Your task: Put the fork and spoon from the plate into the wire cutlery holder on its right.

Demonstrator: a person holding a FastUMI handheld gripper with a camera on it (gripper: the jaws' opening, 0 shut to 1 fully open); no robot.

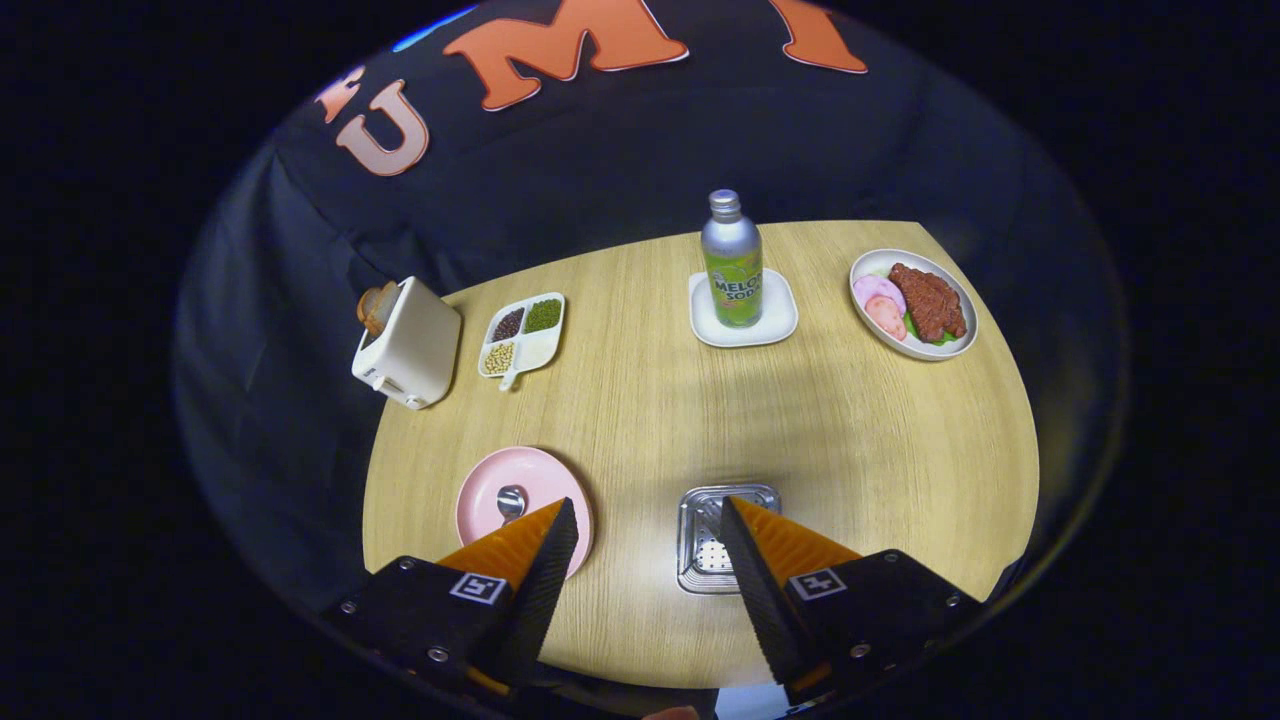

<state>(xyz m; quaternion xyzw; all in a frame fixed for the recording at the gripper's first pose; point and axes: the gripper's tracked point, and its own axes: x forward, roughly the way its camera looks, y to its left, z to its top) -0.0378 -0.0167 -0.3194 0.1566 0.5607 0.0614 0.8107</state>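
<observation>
A pink plate lies on the wooden table near its front left, partly hidden by my left finger. The bowl of a metal spoon shows on the plate; the rest of it is hidden behind that finger, and so is any fork. To the plate's right stands the metal cutlery holder, seen from above, with my right finger covering its right part. My gripper hovers high over the table's front edge, open, with bare table between its fingers.
Beyond the fingers, a white toaster with bread stands at the far left beside a divided dish of beans. A soda bottle stands on a white square coaster, and a plate of meat sits at the far right.
</observation>
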